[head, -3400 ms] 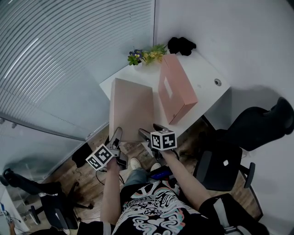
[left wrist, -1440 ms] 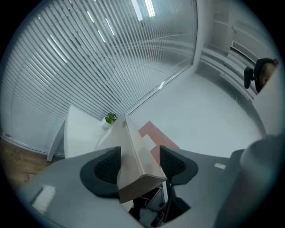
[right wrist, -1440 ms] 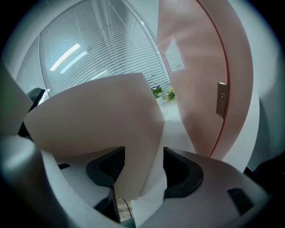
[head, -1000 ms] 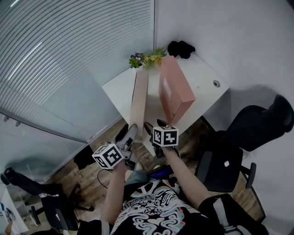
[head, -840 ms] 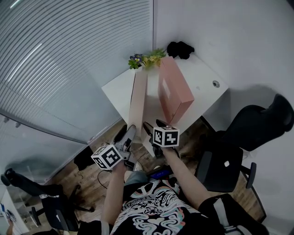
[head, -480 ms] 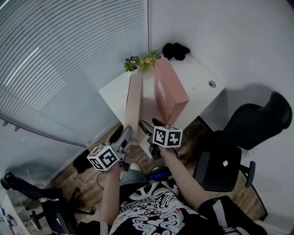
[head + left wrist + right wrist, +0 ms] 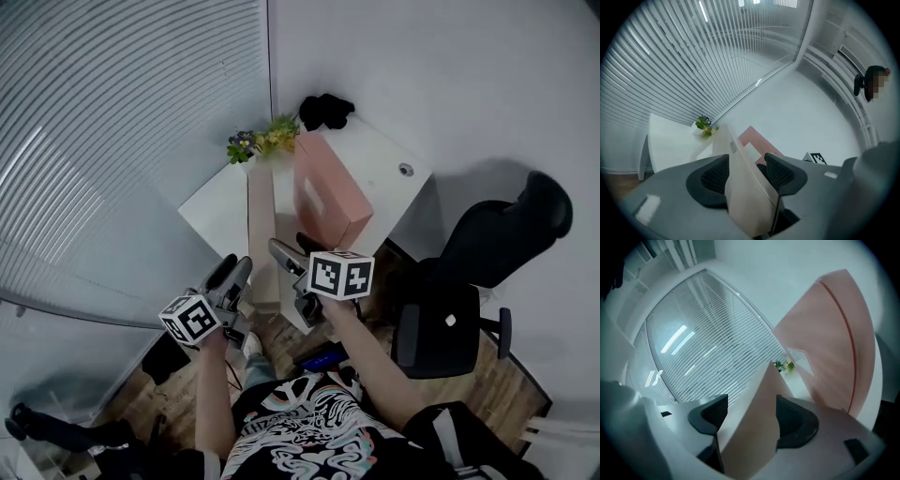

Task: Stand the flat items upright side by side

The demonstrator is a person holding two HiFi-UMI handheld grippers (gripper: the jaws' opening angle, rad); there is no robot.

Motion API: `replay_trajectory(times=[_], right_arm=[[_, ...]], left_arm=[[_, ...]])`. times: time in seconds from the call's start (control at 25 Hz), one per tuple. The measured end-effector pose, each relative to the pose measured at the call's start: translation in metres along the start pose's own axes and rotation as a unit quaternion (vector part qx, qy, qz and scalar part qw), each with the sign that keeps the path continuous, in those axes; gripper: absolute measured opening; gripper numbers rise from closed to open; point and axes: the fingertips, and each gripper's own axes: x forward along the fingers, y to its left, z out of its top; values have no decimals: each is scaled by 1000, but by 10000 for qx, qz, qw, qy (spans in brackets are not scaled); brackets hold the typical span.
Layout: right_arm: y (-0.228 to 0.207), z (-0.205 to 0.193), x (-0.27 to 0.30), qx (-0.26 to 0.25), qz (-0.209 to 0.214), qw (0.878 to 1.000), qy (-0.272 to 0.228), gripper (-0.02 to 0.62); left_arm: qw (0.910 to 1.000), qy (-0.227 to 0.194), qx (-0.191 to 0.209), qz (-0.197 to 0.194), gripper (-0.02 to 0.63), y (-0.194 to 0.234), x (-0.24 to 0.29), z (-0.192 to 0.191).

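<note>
Left claw (image 7: 234, 270) clamps the near end of the beige box (image 7: 261, 234), which stands on edge on the counter (image 7: 375, 164) mid-frame. Right claw (image 7: 286, 255), jaws just opening, straddles it. Beyond, just right, stands the pink box (image 7: 323, 192).

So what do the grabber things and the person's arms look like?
The left gripper and the right gripper each have a pale grey body that ends in two black, ribbed pads. On top of each sits a white cube printed with black square markers. The person wears a black T-shirt with white swirly patterns. Its sleeves are short, so the arms are bare.
</note>
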Motion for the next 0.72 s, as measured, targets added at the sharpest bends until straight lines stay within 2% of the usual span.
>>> replay_trajectory(times=[0.32, 0.72], right_arm=[[9, 23, 45, -525, -569, 9965, 330, 327], [-1, 55, 81, -862, -1223, 9867, 630, 339]], left_arm=[[9956, 639, -135, -677, 235, 20, 22, 11], [9819, 1311, -283, -1335, 222, 40, 38, 9]])
